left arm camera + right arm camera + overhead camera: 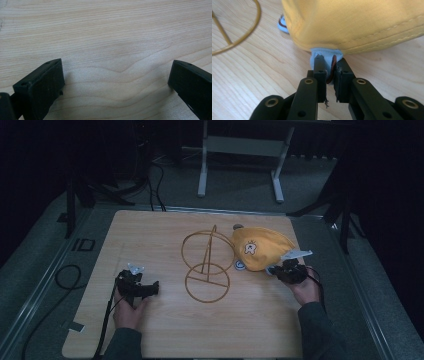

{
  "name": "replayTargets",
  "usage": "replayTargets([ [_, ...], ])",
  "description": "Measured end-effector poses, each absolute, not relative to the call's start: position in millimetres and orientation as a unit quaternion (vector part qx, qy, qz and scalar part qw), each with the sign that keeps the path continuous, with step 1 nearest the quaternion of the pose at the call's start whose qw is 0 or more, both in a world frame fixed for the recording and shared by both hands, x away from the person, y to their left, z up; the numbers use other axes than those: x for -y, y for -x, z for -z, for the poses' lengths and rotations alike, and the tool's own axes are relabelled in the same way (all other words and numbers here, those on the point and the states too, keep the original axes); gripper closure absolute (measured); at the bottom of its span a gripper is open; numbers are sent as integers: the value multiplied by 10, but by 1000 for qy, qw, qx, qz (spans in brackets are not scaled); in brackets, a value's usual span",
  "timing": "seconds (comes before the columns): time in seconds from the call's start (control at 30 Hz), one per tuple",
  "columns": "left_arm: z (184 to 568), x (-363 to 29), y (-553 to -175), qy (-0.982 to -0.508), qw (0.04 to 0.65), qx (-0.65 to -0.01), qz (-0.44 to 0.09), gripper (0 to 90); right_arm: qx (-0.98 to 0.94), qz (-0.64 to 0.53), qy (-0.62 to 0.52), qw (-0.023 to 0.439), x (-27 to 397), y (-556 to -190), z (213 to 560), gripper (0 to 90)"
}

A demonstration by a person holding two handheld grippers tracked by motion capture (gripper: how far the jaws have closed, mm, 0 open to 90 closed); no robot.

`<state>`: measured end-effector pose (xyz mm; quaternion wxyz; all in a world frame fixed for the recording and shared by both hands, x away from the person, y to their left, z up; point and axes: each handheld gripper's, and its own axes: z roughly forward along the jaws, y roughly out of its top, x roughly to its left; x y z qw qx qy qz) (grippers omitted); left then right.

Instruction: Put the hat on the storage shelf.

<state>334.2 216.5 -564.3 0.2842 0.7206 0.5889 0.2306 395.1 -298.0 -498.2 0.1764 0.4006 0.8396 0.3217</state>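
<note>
A wooden table (165, 330) is carrying a gold wire stand (206, 266) at its middle, and just right of that a yellow cap (260, 247) is lying on the boards. The right gripper (329, 71) is pinching the cap's light-blue tab (325, 56) at the near edge, jaws closed on it. The left gripper (152, 287) is resting well apart on bare wood, jaws standing wide.

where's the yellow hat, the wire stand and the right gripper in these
yellow hat (260, 247), high view, on its crown beside the printed badge
wire stand (206, 281), high view, on the bar across its near ring
right gripper (329, 72), right gripper view, between the fingertips pinching the hat's blue flap
</note>
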Motion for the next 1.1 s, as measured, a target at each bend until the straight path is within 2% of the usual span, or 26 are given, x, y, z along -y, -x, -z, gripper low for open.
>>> replayTargets([
  [0.3,5643,-2165,-3343,-721,284,-589,-230,4,-843,-338,-369,197,2923,-3893,4697,819],
  [0.77,5642,-2165,-3342,-721,284,-589,-230,4,-849,-368,-284,251,2738,-3590,3968,818],
  [0.93,5642,-2165,-3342,-721,284,-589,-230,4,-850,-389,-259,244,2662,-3474,3785,816],
  [1.1,5642,-2165,-3342,-721,284,-589,-230,4,-846,-426,-242,211,2632,-3398,3669,813],
])
